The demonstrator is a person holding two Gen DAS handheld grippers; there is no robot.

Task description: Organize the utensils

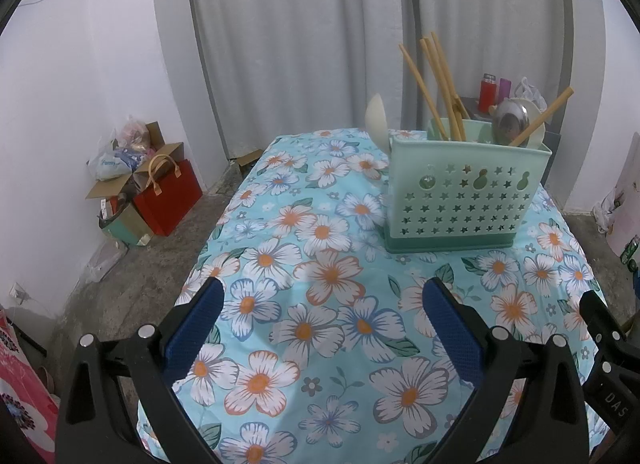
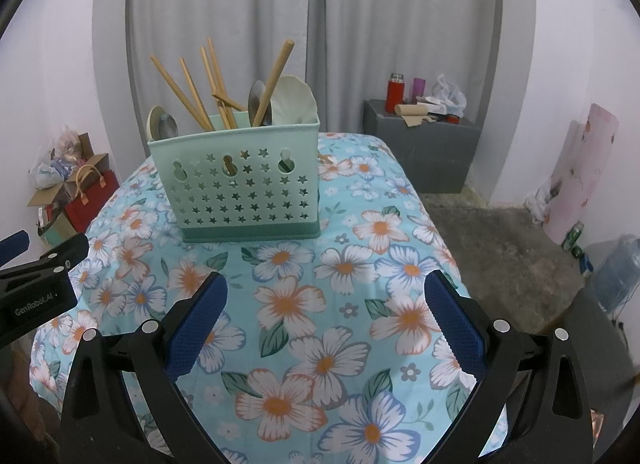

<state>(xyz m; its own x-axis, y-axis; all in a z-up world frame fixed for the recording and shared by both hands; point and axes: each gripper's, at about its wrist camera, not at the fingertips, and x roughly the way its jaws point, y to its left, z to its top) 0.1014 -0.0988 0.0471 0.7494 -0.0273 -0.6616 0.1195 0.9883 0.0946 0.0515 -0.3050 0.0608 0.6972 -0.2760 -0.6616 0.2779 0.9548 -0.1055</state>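
Note:
A mint green utensil caddy with star holes stands on the floral tablecloth; it also shows in the right wrist view. It holds several wooden chopsticks, metal spoons, a white spoon and a wooden handle. My left gripper is open and empty, low over the cloth in front of the caddy. My right gripper is open and empty, also in front of the caddy. The left gripper's body shows at the left edge of the right wrist view.
Bags and boxes lie on the floor at the left wall. A dark cabinet with a red flask and clutter stands behind the table at right. A water jug sits on the floor at right. Grey curtains hang behind.

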